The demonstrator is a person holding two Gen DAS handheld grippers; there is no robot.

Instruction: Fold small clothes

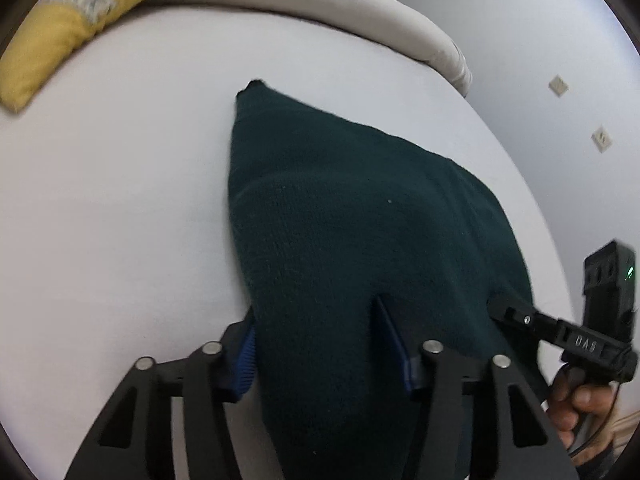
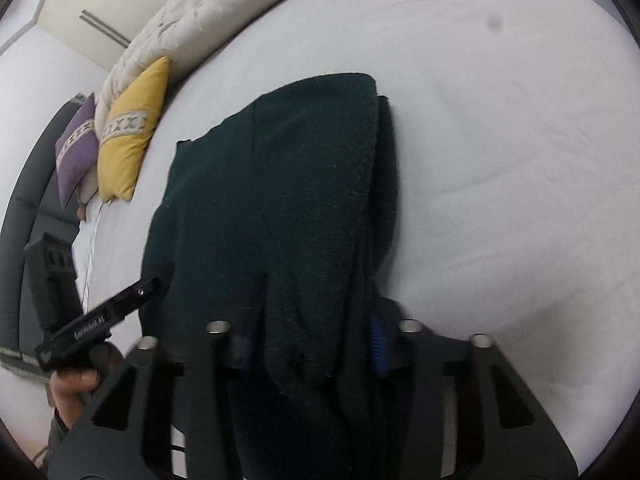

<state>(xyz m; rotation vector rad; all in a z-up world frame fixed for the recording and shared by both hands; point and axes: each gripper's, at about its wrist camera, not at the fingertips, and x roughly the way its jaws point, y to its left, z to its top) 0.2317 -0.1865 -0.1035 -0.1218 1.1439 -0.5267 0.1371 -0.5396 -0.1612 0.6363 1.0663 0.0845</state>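
Blue pads: ribbed blue pads [image 1: 246,364] line the fingers of the left gripper [image 1: 320,354]; the same blue shows on the right gripper's [image 2: 316,344] pads [image 2: 378,344].
Left fingers: apart, with the dark green knit garment [image 1: 352,220] bunched between them; cloth touches both pads, though I cannot tell whether it is firmly pinched.
Right fingers: apart, with a thick fold of the garment [image 2: 288,184] filling the gap; whether they clamp it I cannot tell.
Garment: dark green knit, its near edge at both grippers, the rest lying on the white sheet [image 1: 112,200]. From the right wrist, 1 layer is folded over another along the right side.
Other gripper: from the left wrist, the right gripper's black finger [image 1: 516,312] reaches the garment's right edge, and a hand [image 1: 580,404] holds its handle.
Bedding: a cream duvet [image 2: 192,12] lies along the far edge.
Cushions: 1 yellow cushion [image 2: 128,132] and 1 purple cushion [image 2: 76,148] touch each other, well apart from the grippers.
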